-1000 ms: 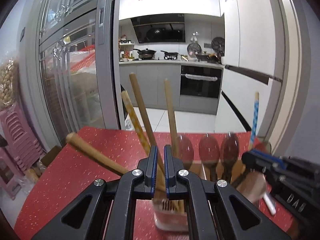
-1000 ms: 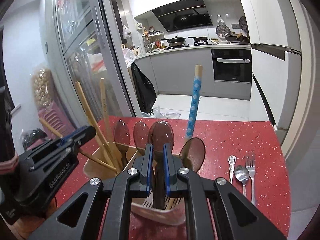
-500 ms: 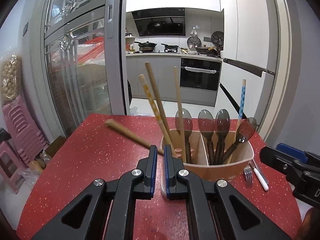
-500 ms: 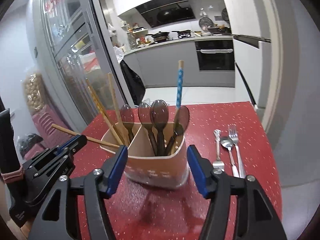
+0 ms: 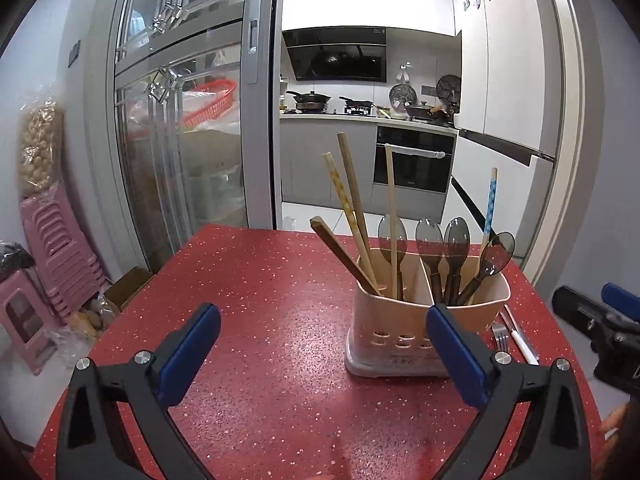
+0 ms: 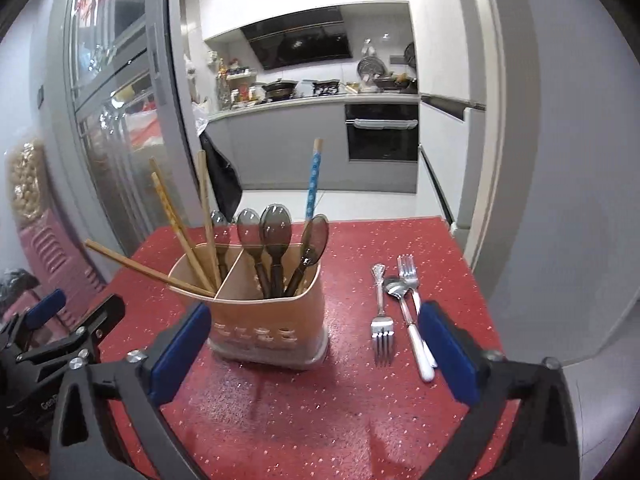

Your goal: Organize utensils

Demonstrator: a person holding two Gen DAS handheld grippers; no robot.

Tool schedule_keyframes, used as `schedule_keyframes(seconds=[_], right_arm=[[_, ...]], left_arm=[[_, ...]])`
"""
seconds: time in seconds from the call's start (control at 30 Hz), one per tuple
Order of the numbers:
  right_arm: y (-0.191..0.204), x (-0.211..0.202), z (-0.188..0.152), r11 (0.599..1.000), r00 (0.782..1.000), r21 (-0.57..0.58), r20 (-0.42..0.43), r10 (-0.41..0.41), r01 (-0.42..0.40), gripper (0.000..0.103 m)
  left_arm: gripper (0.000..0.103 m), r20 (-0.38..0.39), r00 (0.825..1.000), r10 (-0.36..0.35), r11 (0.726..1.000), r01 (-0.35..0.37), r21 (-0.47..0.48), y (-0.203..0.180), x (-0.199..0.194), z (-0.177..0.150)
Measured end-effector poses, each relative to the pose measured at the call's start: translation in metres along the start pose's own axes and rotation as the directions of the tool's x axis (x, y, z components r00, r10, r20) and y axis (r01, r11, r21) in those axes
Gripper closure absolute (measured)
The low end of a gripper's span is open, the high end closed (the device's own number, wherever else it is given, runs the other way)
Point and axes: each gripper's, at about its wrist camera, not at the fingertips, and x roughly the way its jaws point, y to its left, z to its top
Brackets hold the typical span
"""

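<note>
Bright, even indoor light, glare on the glass door (image 5: 172, 152), strong fisheye bending, dark vignetted corners, sharp focus

worktop (image 6: 352, 400): red, flecked with pale specks, slight sheen, finely grainy look
utensil caddy (image 6: 260, 320): peach plastic, matt, smooth walls with a perforated band near the base
chopsticks (image 6: 206, 216): bare wood, matt; one more with a blue patterned coating (image 6: 312, 184)
spoons in caddy (image 6: 275, 236): smoky translucent plastic, glossy bowls
forks (image 6: 382, 332): polished metal, bright reflections
loose spoon (image 6: 394, 290): shiny metal bowl, glossy white handle
left tongs (image 5: 320, 354): black matt plastic arms, blue rubbery pads, small metal screws
right tongs (image 6: 316, 354): same black plastic with blue pads
stools (image 5: 52, 256): pink plastic, ribbed
</note>
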Motion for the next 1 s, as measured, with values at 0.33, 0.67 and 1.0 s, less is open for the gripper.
schedule_keyframes(seconds=[0.33, 0.67, 1.0], right_arm=[[0.001, -0.012, 0.003, 0.998, 0.997, -0.008, 0.05, -0.061, 0.061, 0.0], [0.0, -0.011, 0.004, 0.998, 0.997, -0.013, 0.043, -0.062, 0.063, 0.0], [0.0, -0.009, 0.004, 0.998, 0.997, -0.015, 0.037, -0.062, 0.063, 0.0]], left_arm=[[0.0, 0.024, 0.999, 0.022, 0.999, -0.023, 0.022, -0.003, -0.021, -0.003], [0.0, 0.023, 1.0, 0.018, 0.999, -0.019, 0.028, -0.004, -0.024, 0.0], [0.0, 0.019, 1.0, 0.013, 0.999, -0.014, 0.032, -0.006, -0.023, 0.0]])
